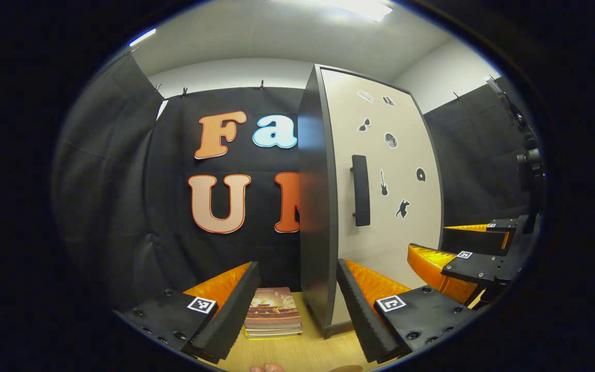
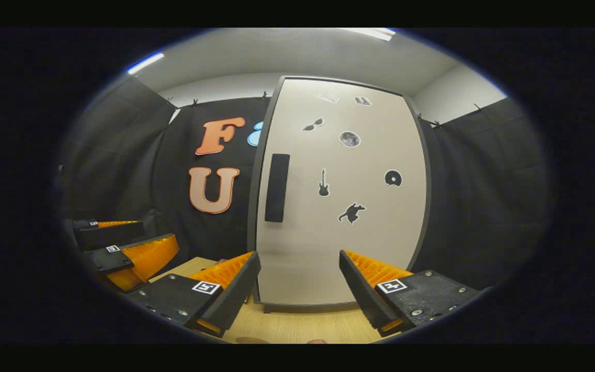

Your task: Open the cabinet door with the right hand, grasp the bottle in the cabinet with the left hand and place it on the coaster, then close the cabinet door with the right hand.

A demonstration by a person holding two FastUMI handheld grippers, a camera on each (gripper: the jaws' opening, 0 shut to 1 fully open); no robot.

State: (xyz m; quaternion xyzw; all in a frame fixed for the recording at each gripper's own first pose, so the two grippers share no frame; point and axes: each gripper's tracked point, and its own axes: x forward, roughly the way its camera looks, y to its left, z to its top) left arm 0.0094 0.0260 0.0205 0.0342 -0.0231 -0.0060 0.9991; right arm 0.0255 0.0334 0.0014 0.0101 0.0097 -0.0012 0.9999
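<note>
The tall cabinet stands on the wooden table with its pale door (image 2: 339, 217) closed flat. Several small stickers dot the door, and a dark vertical handle (image 2: 277, 187) sits near its left edge. The bottle is hidden behind the door. My right gripper (image 2: 297, 294) is open, facing the door a short way off, with nothing between its fingers. My left gripper (image 1: 295, 310) is also open and empty, aimed at the cabinet's dark left side (image 1: 314, 206), with the handle (image 1: 360, 190) to the right of that. A brown rounded edge (image 1: 346, 368) peeks in at the bottom; I cannot tell if it is the coaster.
A stack of books (image 1: 272, 312) lies on the wooden table (image 1: 297, 351) just left of the cabinet's foot. The right gripper (image 1: 463, 253) shows to the right of the left one, and the left gripper (image 2: 127, 243) shows at the left of the right gripper view. Black cloth walls surround the booth.
</note>
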